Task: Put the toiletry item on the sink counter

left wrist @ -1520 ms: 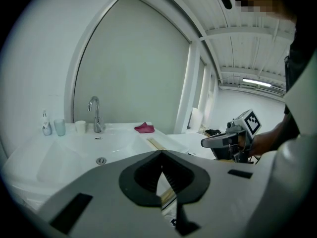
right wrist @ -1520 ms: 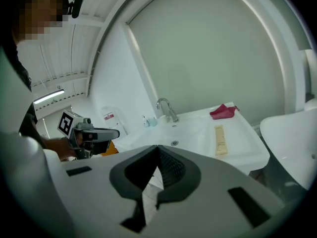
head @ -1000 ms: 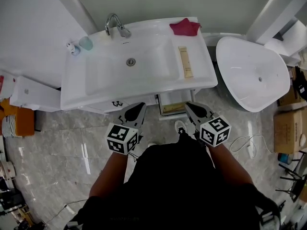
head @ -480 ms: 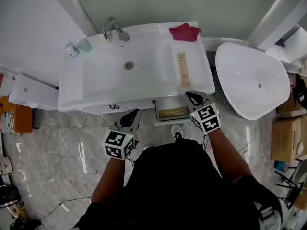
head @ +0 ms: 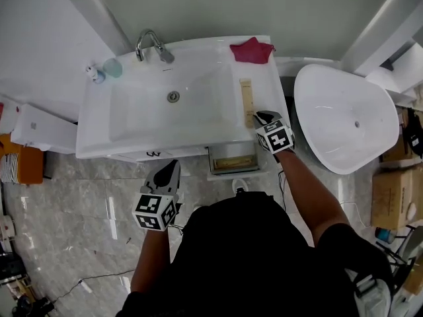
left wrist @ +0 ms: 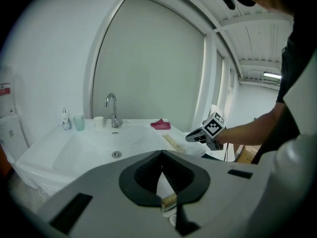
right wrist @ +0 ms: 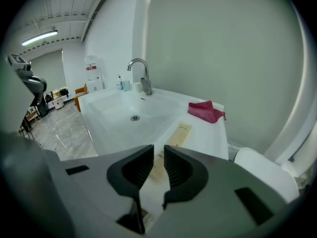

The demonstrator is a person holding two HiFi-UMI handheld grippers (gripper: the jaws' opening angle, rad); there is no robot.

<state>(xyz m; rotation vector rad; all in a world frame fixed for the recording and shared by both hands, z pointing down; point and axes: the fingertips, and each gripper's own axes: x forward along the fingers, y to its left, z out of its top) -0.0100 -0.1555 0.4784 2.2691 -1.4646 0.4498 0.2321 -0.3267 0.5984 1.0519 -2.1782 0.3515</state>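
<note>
A crumpled red cloth (head: 252, 50) lies to the right of a shiny curved metal tap (head: 151, 45). A pale green cup (head: 114, 67) stands just beside a small white bottle (head: 95, 74).

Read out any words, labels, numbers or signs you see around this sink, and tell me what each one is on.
Nothing is clear enough to quote.
Print along the tan toiletry box on the sink counter: too small and blurred to read.
A dark mark on the sink counter's front edge: too small to read.
A red and white sign beyond the sink counter: too small to read.
</note>
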